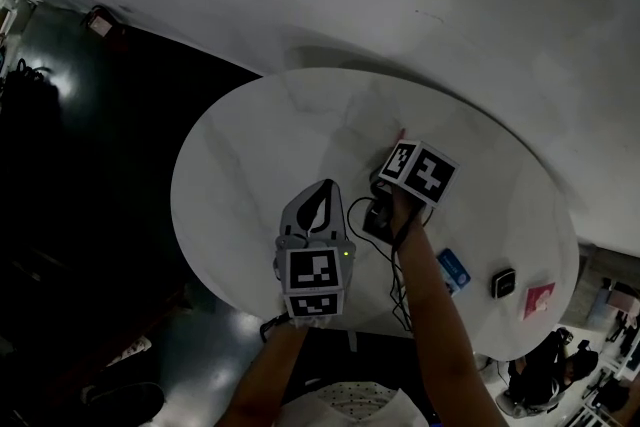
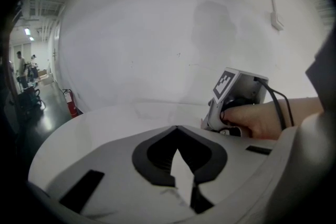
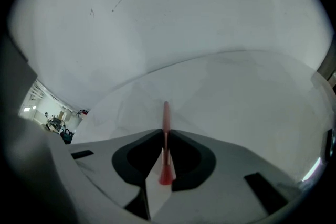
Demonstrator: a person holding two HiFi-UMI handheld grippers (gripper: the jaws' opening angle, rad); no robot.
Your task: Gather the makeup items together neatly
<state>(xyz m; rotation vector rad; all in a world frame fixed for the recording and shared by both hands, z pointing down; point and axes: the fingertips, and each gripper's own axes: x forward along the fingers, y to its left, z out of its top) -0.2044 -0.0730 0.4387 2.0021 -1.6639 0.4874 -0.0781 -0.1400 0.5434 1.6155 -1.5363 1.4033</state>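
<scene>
Thin pink item in right tool is edge-on, unidentifiable.

Head camera looked steeply down on round table, cameras on left gripper and right gripper sat close behind their jaws, all shared the tabletop.

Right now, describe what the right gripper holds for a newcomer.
Over the round white table hangs the right gripper. Pinched in its jaws is a thin red stick, poking past the tips. The blue card and pink square lie flat.
</scene>
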